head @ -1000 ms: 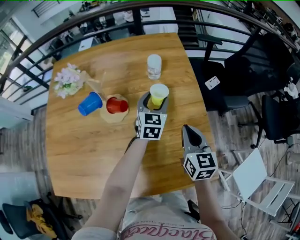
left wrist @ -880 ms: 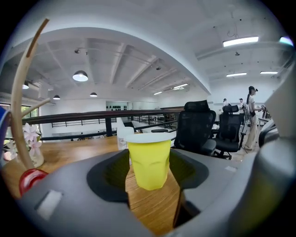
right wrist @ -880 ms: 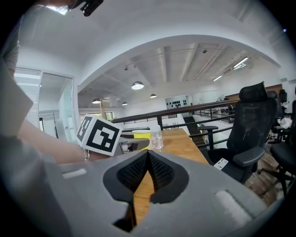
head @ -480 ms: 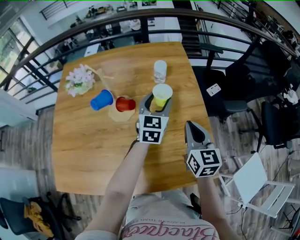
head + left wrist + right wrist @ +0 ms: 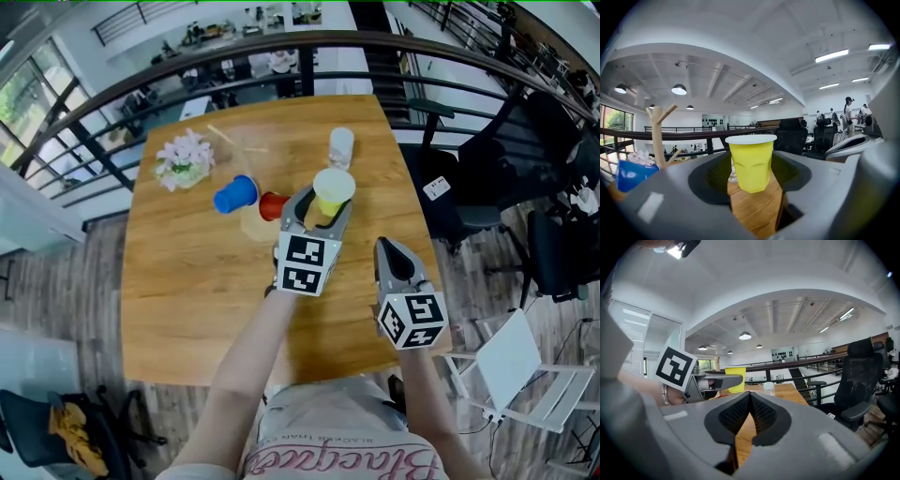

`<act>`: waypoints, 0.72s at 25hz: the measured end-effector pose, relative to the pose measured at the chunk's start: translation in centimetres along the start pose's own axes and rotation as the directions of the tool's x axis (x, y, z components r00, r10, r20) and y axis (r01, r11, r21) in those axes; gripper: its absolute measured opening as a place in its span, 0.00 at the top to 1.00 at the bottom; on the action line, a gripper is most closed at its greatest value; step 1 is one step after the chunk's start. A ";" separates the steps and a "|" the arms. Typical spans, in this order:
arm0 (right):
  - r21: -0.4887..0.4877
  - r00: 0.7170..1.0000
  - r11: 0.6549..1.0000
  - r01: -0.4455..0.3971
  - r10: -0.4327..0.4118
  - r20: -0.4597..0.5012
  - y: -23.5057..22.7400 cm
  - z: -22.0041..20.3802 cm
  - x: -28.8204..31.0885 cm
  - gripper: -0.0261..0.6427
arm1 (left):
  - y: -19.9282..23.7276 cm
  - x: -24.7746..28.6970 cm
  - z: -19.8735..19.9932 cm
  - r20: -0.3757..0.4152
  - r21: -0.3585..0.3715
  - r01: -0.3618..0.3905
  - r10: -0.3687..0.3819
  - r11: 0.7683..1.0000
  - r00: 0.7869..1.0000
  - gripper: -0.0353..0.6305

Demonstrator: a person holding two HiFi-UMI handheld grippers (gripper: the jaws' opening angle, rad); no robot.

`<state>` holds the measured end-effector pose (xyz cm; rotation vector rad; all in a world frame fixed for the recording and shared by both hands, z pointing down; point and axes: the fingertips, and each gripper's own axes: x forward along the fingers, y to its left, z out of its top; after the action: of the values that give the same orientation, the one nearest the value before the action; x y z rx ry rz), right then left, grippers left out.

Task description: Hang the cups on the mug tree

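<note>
A yellow cup (image 5: 333, 192) rides upright above the table (image 5: 187, 281), clasped at its sides by the left gripper (image 5: 323, 208), apparently bound for the mug tree (image 5: 657, 136), where a blue cup (image 5: 234, 195) and a red cup (image 5: 274, 204) appear to hang. The right gripper (image 5: 749, 401) waits alongside, jaws pressed together on nothing.

Upright yellow cup (image 5: 333, 190) held aloft; blue cup (image 5: 234, 195), red cup (image 5: 274, 205) sideways at mug tree (image 5: 657, 136).
</note>
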<state>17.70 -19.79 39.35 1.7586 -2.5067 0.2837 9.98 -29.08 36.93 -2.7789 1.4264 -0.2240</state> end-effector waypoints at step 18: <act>-0.051 1.000 0.998 -0.023 0.023 0.011 6.8 0.7 1.6 0.96 | 8.0 -5.2 2.5 0.041 -0.300 0.032 -0.020 0.953 0.999 0.52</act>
<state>10.79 -19.14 38.20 1.7188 -2.5200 0.2088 0.84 -29.67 33.25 -3.0201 1.5329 0.0519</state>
